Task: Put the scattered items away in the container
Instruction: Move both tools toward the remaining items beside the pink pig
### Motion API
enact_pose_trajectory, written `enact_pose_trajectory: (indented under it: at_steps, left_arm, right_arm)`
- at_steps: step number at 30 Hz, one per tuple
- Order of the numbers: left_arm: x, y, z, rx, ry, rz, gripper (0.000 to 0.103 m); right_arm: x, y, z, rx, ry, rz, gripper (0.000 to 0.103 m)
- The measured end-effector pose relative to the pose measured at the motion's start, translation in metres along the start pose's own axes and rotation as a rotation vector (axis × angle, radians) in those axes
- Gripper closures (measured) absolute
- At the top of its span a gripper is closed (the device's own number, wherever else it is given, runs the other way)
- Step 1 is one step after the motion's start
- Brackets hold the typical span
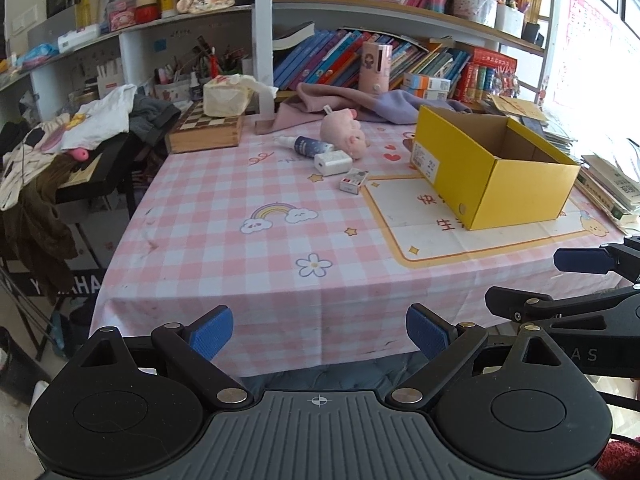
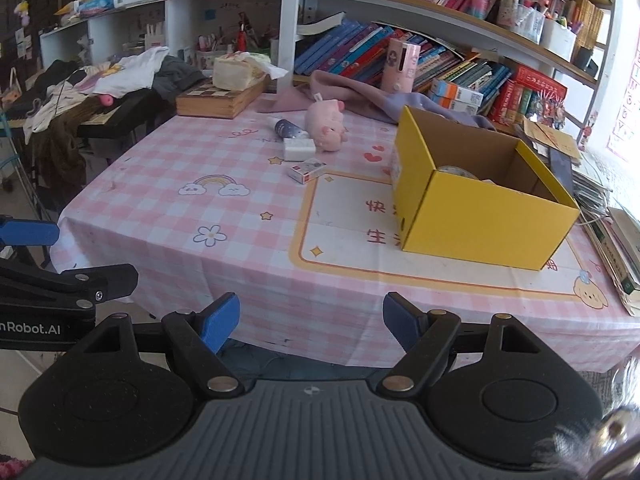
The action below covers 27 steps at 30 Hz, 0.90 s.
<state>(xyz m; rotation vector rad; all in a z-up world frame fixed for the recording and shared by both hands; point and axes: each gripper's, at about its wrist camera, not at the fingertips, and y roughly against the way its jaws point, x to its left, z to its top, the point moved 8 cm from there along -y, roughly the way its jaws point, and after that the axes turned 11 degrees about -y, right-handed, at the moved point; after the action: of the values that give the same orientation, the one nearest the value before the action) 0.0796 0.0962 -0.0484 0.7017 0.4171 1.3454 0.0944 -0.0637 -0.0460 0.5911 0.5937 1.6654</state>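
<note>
An open yellow cardboard box (image 1: pixel 492 168) (image 2: pixel 480 208) stands on the right of the pink checked tablecloth (image 1: pixel 224 216); in the right wrist view a round item shows inside it. Left of it lie a pink plush pig (image 1: pixel 346 133) (image 2: pixel 326 126), a dark blue spray bottle (image 1: pixel 306 145) (image 2: pixel 289 128), a white charger block (image 1: pixel 333 163) (image 2: pixel 299 149) and a small white-and-red box (image 1: pixel 354 180) (image 2: pixel 307 171). My left gripper (image 1: pixel 319 334) is open and empty, off the table's near edge. My right gripper (image 2: pixel 311 322) is open and empty, beside it.
A wooden chess box (image 1: pixel 206 132) with a tissue pack on it and a purple cloth (image 1: pixel 384 106) lie at the table's back. Bookshelves stand behind. Stacked books (image 2: pixel 616 256) line the right edge. A clothes-covered keyboard (image 1: pixel 80 152) stands to the left.
</note>
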Motion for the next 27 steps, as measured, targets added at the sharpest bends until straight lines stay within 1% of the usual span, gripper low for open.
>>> enact_pose_trajectory:
  at_steps: [8,15,17,21,27]
  left_arm:
    - [0.005,-0.001,0.004,-0.013,0.009,0.015,0.008]
    - [0.013,-0.01,0.009,-0.02,0.026,0.046,0.008]
    - [0.016,-0.014,0.011,-0.014,0.028,0.056,0.008]
    - [0.021,-0.024,0.017,-0.006,0.031,0.064,0.008]
    - [0.022,-0.047,0.025,0.015,0.041,0.047,0.008]
  right_arm:
    - [0.005,-0.003,0.01,-0.024,0.019,0.012,0.025]
    - [0.008,-0.016,0.021,-0.039,0.033,0.026,0.026]
    - [0.01,-0.023,0.024,-0.032,0.035,0.034,0.027]
    - [0.013,-0.037,0.033,-0.025,0.047,0.048,0.028]
    - [0.012,-0.06,0.038,0.013,0.068,0.049,0.029]
